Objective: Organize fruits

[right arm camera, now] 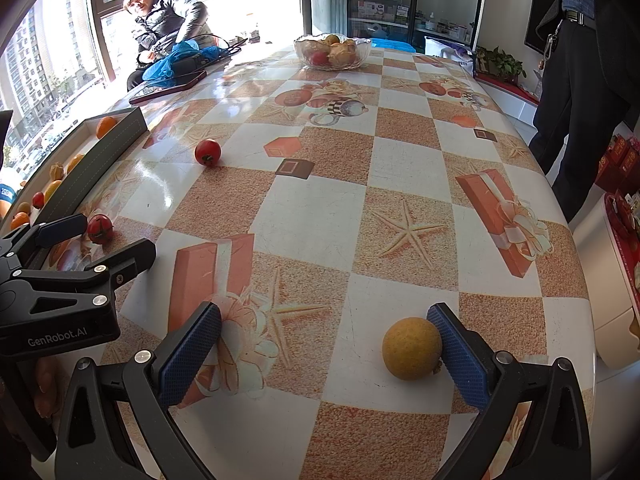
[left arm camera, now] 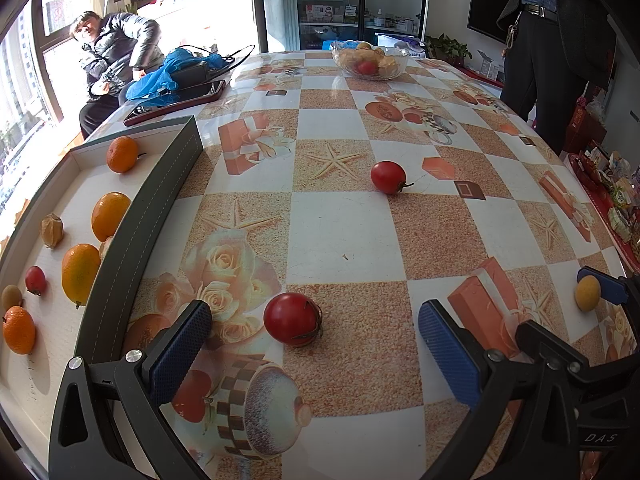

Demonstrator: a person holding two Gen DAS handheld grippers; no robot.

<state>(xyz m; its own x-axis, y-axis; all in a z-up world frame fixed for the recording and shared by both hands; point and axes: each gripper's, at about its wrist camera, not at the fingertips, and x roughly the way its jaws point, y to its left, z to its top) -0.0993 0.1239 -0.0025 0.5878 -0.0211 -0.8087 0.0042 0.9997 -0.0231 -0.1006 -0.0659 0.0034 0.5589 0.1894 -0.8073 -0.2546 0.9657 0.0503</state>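
Observation:
My left gripper (left arm camera: 314,334) is open, and a red tomato (left arm camera: 293,319) lies on the table between its fingers, touching neither. A second tomato (left arm camera: 388,177) rests farther off. The grey-walled tray (left arm camera: 160,196) at the left holds several oranges, a small red fruit and a husked fruit. My right gripper (right arm camera: 326,338) is open too; a yellow round fruit (right arm camera: 412,348) sits on the table right against its right finger. The left gripper (right arm camera: 76,236) shows in the right wrist view, next to the near tomato (right arm camera: 99,229).
A glass bowl (left arm camera: 370,60) of fruit stands at the table's far end. A dark red tablet (left arm camera: 176,100) and blue bag lie at the far left. One person sits by the window; another stands at the right edge. Boxes crowd the right side.

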